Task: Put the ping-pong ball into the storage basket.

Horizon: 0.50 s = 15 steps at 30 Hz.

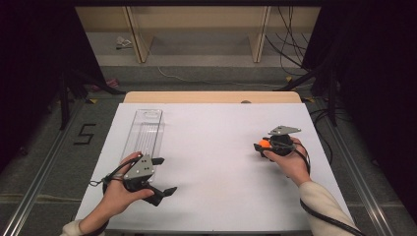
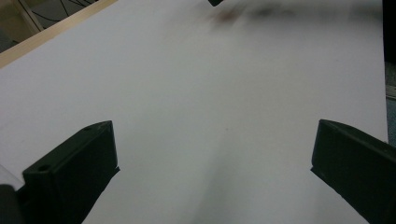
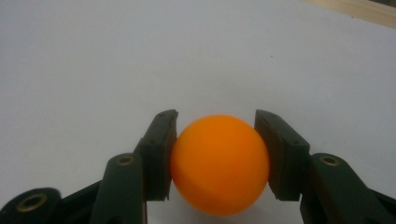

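Observation:
An orange ball (image 3: 219,163) sits squeezed between both pads of my right gripper (image 3: 217,156), just above the white table sheet. From above, the ball (image 1: 264,143) peeks out at the left of that right gripper (image 1: 263,145), held in a hand at the table's right side. At the near left, my left gripper (image 1: 163,176) rests in the other hand with its jaws wide apart and nothing between them. Its own camera looks across bare white sheet between the two black jaws of the left gripper (image 2: 212,149).
A clear plastic tray (image 1: 144,132) lies lengthwise on the left part of the white sheet (image 1: 211,162), just beyond the left gripper. The wooden table edge (image 1: 211,97) runs along the far side. Cables trail on the floor behind.

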Motion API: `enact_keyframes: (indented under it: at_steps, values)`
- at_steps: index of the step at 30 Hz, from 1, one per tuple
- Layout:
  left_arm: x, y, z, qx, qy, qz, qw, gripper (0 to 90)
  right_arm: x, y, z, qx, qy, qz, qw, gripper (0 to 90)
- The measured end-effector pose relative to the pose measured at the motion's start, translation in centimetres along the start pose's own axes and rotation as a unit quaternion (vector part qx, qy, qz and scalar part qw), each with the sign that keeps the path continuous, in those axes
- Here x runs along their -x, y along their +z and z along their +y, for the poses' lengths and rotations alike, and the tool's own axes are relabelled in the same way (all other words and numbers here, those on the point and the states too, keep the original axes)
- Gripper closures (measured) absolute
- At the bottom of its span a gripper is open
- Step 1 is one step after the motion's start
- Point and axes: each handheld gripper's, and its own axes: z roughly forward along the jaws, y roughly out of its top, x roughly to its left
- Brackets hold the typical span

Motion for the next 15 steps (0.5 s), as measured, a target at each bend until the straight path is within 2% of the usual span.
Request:
enact_keyframes:
  at_steps: [15]
  values:
    - [-0.01, 0.03, -0.02, 0.0, -0.001, -0.001, 1.0, 0.0, -0.94, -0.37, 0.98, 0.019, -0.007, 0.01, 0.9998, 51.3]
